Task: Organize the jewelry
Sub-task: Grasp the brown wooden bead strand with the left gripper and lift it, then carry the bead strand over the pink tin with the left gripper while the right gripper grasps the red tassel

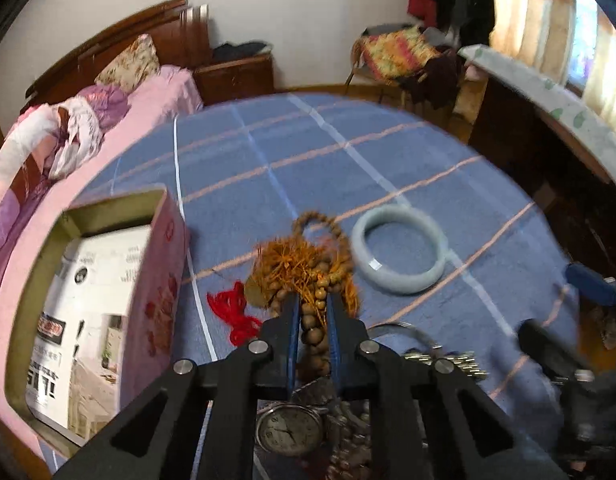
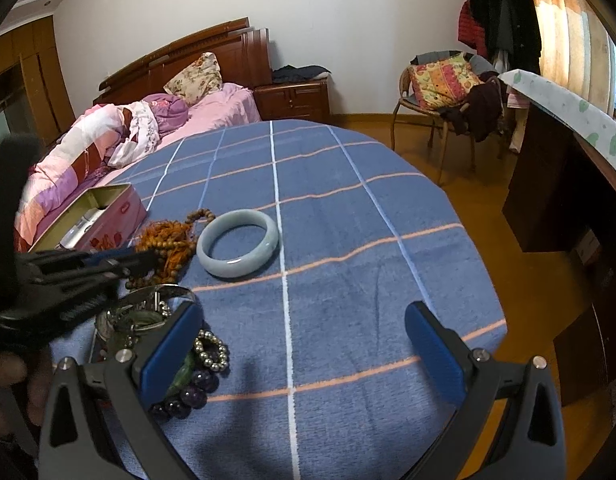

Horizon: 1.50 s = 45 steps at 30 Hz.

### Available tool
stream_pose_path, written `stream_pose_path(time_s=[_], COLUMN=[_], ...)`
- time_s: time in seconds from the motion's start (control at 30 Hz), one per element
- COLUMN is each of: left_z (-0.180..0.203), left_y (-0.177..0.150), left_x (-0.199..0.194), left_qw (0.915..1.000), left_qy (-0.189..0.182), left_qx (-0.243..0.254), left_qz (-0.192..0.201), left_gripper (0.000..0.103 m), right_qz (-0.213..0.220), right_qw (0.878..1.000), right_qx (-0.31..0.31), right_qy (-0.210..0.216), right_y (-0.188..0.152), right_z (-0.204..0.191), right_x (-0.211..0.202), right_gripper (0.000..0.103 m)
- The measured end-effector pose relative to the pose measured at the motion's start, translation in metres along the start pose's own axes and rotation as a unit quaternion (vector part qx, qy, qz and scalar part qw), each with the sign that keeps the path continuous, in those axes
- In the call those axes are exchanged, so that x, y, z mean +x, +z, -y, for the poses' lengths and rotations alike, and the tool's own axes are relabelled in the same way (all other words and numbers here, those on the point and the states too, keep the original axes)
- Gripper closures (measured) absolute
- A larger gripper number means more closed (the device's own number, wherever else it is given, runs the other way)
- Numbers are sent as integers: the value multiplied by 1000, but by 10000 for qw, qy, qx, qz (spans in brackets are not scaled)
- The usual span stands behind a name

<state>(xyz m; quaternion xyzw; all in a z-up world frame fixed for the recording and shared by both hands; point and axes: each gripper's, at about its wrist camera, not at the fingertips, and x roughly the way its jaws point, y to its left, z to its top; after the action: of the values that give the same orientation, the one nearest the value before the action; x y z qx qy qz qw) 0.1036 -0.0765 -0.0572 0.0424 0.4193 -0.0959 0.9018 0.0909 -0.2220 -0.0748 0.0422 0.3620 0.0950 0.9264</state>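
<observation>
My left gripper (image 1: 313, 300) is shut on a strand of brown wooden prayer beads (image 1: 308, 264) with an orange tassel, lying on the blue checked cloth (image 1: 348, 168). From the right wrist view, the left gripper (image 2: 144, 258) comes in from the left onto the same beads (image 2: 168, 240). A pale green jade bangle (image 1: 400, 254) (image 2: 238, 242) lies just right of them. An open pink tin box (image 1: 160, 280) (image 2: 108, 216) stands to the left. My right gripper (image 2: 304, 316) hangs open over bare cloth with nothing between its fingers.
A wristwatch (image 1: 290, 432) and a red cord (image 1: 232, 316) lie near the left gripper. Silver beads (image 2: 214, 354) and a purple bead bracelet (image 2: 188, 394) sit by the right gripper's left finger. A bed (image 2: 148, 128), a chair (image 2: 440, 92) and a dark desk (image 2: 556, 184) surround the table.
</observation>
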Motion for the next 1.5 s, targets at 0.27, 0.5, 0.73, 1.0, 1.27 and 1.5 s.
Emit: stream_pose_path(time_s=[0.27,0.5,0.73,1.0,1.27,1.5], left_z=[-10,-28,-59,-106,-140,-154], left_y=[24,38,37,30,26,24], left_x=[-73,-117,-127,-115,-98,-95], left_qw=[9961,9900,9870,9845,9826,9818], left_qy=[-223,-276,51,464,679,727], left_qx=[-88,-202,-448,-788,-975,-1053], left_qz=[854,1371,1542,1495,1430,1400], left_gripper=[91,91,91,91,91,91], right_qz=[-47,-47,-10,-306,-810,-1490], right_qw=[10000,9996,9946,9819,9720,9598], right_qx=[-68,-167,-551,-1448,-1905,-2162], right_qy=[12,216,883,1179,1113,995], right_y=[-3,0,20,49,51,46], right_z=[-2,-6,-30,-93,-134,-151], right_x=[4,3,-1,29,68,104], right_gripper=[0,0,6,16,25,40])
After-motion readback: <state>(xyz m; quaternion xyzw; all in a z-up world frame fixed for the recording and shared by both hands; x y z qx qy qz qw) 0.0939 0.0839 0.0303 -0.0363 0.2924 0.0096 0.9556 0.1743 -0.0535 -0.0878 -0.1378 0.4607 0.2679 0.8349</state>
